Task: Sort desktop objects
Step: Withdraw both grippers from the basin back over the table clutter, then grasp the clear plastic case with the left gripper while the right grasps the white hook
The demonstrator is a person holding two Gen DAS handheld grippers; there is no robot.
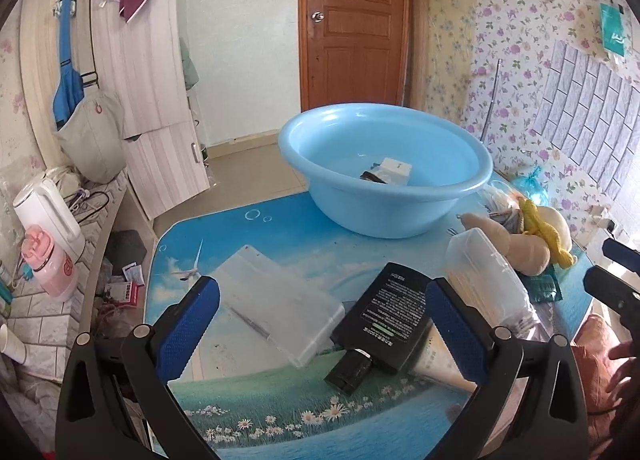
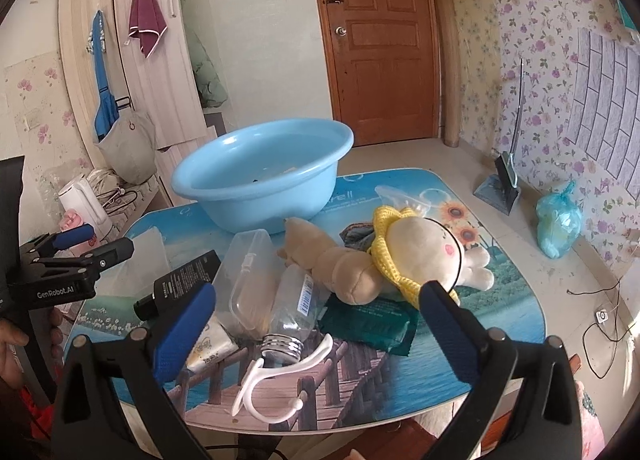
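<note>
Holding my left tool (image 1: pixel 322 314) wide open, I keep it just above the bench (image 1: pixel 256 392) with nothing between its blue fingers (image 1: pixel 192 324). Under it lies a flat black bottle (image 1: pixel 382 318) with white print and a black cap pointing toward me. To its left is a clear plastic box (image 1: pixel 280 308), lying flat and touching the bottle's edge. To its right a clear lidded container (image 1: pixel 486 276) lies on its side.

My right tool (image 2: pixel 316 320) is open wide too and grips nothing. In front of it lies a clear bottle with a silver cap (image 2: pixel 290 320), and a white plastic hook (image 2: pixel 280 376) rests by the cap. A cream tube (image 2: pixel 210 344) peeks out beside my left blue finger. A dark green packet (image 2: pixel 368 324) lies flat under a tan plush toy (image 2: pixel 340 264), which touches a cream doll with yellow knit trim (image 2: pixel 424 252).

The blue basin (image 1: pixel 384 179) sits at the far side of the bench. Inside it I see a small white box (image 1: pixel 394 169) and something dark beside it.
</note>
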